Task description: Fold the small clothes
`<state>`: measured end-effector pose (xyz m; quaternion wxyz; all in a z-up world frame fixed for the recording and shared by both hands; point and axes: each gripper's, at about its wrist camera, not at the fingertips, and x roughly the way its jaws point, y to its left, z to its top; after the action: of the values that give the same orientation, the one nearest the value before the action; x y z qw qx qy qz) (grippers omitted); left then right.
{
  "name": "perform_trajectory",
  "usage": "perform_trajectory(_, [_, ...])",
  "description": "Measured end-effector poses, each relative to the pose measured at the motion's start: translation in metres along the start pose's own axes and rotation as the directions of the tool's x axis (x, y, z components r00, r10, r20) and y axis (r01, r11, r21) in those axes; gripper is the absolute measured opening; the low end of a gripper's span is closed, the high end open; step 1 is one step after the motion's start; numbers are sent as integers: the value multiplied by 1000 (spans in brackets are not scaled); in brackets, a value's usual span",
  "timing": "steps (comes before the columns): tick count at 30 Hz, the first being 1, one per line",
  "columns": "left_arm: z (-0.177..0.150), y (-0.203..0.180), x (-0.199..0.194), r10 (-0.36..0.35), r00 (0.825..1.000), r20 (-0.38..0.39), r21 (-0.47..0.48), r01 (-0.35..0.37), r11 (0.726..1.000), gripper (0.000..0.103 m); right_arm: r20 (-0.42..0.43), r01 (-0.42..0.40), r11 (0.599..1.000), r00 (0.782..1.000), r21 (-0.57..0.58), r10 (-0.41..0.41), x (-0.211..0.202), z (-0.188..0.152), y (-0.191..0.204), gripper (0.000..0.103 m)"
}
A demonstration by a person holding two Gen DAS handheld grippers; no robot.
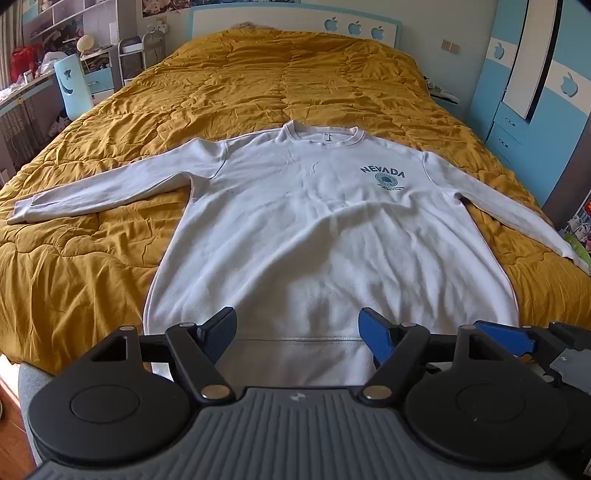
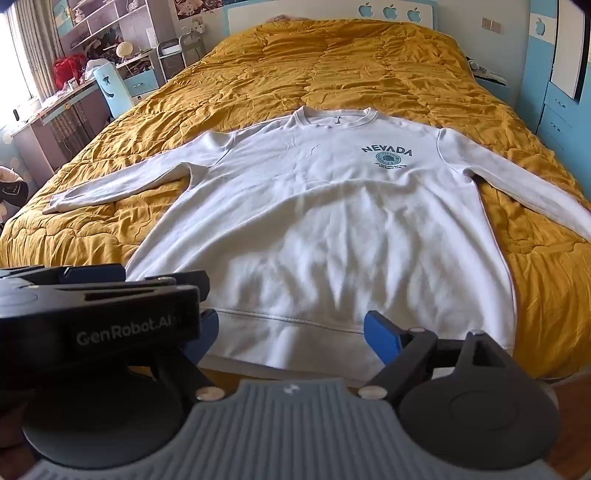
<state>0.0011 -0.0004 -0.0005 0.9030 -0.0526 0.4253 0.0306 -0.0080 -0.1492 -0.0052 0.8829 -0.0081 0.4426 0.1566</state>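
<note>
A white long-sleeved sweatshirt (image 1: 314, 229) with a dark "NEVADA" print (image 1: 384, 175) lies flat, front up, on the bed, sleeves spread to both sides. It also shows in the right wrist view (image 2: 325, 229). My left gripper (image 1: 297, 332) is open and empty above the sweatshirt's hem. My right gripper (image 2: 291, 332) is open and empty over the hem (image 2: 288, 332), just right of the left gripper. The left gripper's body (image 2: 99, 325) covers the lower left of the right wrist view.
A mustard-yellow quilt (image 1: 92, 266) covers the whole bed. A white headboard (image 1: 295, 18) stands at the far end. A desk, shelves and a pale blue chair (image 1: 72, 86) stand on the left. Blue drawers and a wardrobe (image 1: 532, 122) stand on the right.
</note>
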Motion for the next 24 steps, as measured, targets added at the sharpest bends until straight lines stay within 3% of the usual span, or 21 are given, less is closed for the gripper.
perform_trajectory(24, [-1, 2, -4, 1, 1000, 7, -18, 0, 1000, 88, 8, -10, 1000, 1000, 2, 10, 2, -1, 1, 81])
